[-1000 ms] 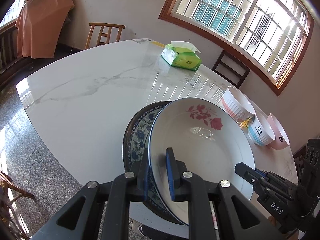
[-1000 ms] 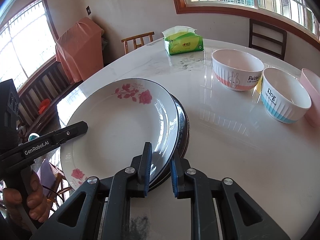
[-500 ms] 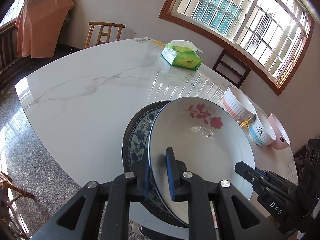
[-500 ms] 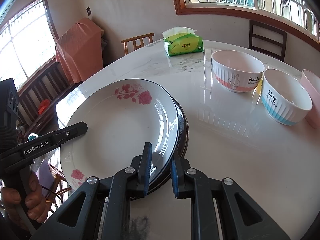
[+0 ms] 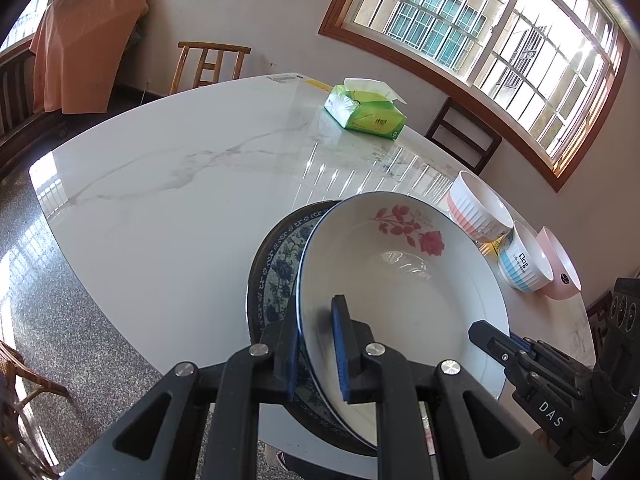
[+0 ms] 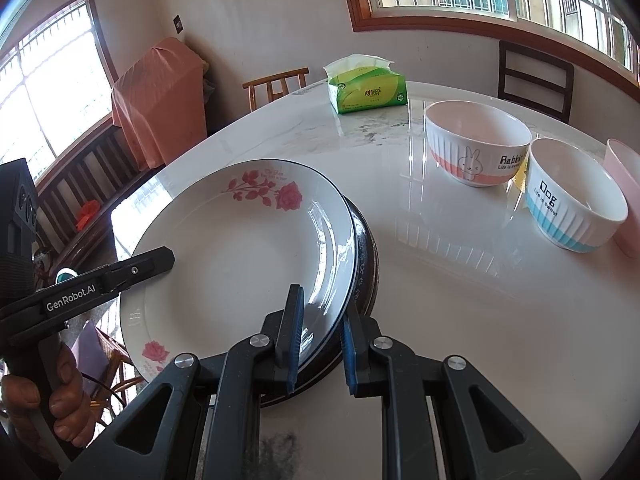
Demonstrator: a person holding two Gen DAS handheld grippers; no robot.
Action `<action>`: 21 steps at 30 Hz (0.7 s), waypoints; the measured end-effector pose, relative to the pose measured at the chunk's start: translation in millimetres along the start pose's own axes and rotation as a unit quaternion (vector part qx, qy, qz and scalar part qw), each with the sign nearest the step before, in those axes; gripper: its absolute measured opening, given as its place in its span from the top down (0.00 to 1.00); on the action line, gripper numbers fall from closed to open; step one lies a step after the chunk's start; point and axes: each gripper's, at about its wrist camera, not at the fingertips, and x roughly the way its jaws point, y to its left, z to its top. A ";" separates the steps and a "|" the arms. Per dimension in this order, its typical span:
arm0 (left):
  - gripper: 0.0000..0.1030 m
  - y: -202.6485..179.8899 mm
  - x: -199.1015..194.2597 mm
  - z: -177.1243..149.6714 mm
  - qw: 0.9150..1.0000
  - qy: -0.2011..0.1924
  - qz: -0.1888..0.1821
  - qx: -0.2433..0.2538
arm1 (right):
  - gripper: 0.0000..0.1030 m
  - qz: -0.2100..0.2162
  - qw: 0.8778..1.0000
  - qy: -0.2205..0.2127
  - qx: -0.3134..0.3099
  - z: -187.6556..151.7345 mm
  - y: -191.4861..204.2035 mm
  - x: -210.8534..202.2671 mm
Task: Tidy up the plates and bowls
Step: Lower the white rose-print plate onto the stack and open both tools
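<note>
A white plate with red roses [image 5: 400, 280] rests on a dark blue patterned plate [image 5: 276, 268] at the near edge of the marble table [image 5: 180, 184]. My left gripper [image 5: 316, 344] straddles the white plate's near-left rim, jaws slightly apart. My right gripper [image 6: 320, 340] straddles both plates' rims on the right side, jaws now parted. The white plate [image 6: 240, 256] and dark plate [image 6: 366, 264] also show in the right wrist view. Three bowls stand to the right: a rabbit bowl [image 6: 476, 148], a blue "Dog" bowl [image 6: 572, 196] and a pink bowl [image 6: 624, 196].
A green tissue pack [image 5: 364, 114] lies at the table's far side. Wooden chairs [image 5: 208, 64] stand behind the table, with an orange cloth [image 5: 84, 40] draped over furniture at the left. The table edge runs just under the plates.
My right gripper's jaws have opened wider around the plate rims. My left gripper's jaws have loosened slightly. The plates have barely moved.
</note>
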 end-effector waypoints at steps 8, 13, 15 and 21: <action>0.86 3.8 0.4 -0.1 1.000 0.002 0.008 -0.003 | 0.84 0.007 1.000 0.001 -0.002 1.3 0.9 8.7; 0.85 7.1 2.8 -0.3 1.000 0.005 0.007 -0.008 | 0.82 0.003 1.000 -0.006 -0.013 0.5 4.1 12.0; 0.85 8.0 4.2 -0.1 1.000 0.005 0.005 -0.008 | 0.82 -0.003 1.000 -0.012 -0.021 -0.1 6.4 12.9; 0.85 5.7 4.6 -0.9 1.000 0.001 0.013 0.003 | 0.76 -0.023 0.998 -0.031 -0.051 -1.2 13.5 15.6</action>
